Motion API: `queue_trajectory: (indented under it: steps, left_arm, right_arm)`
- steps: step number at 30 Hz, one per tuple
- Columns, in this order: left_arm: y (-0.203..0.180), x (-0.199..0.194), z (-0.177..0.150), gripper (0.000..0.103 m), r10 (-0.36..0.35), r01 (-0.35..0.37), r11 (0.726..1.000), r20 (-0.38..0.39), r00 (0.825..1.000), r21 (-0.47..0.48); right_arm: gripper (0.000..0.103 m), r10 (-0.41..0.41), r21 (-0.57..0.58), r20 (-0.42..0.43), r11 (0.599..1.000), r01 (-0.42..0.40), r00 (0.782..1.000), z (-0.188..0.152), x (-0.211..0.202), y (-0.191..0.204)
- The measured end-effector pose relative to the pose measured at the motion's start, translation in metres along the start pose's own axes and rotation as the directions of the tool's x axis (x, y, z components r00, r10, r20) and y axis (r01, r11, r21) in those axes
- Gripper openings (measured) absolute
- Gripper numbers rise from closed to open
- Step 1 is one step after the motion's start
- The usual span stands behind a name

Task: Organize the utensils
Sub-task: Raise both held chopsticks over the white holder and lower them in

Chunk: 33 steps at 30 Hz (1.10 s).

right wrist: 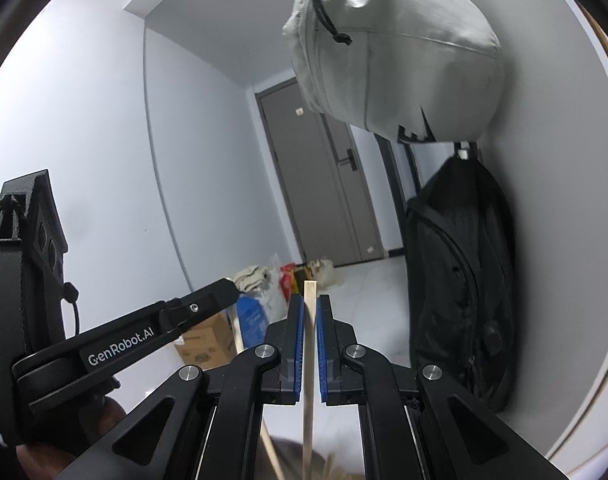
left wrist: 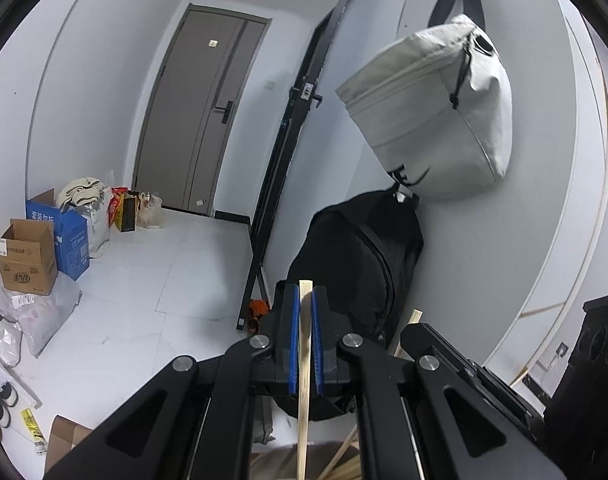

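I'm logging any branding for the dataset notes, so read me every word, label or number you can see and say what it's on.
"GenRobot.AI": white lettering on the black arm of the left gripper.
Blue cardboard box: white characters, too blurred to read.
Brown cardboard box: printing too small to read.
Pale grey fabric bag: dark marking, partly hidden, unreadable.

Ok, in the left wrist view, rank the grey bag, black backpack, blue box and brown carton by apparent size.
1. grey bag
2. black backpack, partly hidden by the claw
3. blue box and brown carton: look alike, unranked; both sit much farther away.
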<state>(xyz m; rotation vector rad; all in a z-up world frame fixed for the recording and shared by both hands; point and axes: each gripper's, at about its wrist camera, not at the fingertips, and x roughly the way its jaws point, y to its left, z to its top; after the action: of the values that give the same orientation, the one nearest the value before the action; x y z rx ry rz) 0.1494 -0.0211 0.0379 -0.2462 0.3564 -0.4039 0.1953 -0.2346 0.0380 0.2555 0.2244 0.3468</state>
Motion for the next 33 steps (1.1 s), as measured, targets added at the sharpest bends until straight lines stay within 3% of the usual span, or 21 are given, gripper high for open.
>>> queue_trajectory:
  steps: [16,33]
  left_arm:
    - [0.004,-0.007,-0.012,0.002,-0.011,0.011,1.000,-0.105,0.994,-0.003]
    - [0.001,-0.010,-0.021,0.002,-0.077,0.082,0.997,-0.217,0.973,0.011]
  right_arm:
    - [0.005,0.025,0.037,-0.066,0.999,-0.022,0.998,-0.010,-0.020,-0.007]
    - [0.008,0.086,0.056,-0.173,0.995,-0.077,0.981,-0.019,-0.025,-0.006]
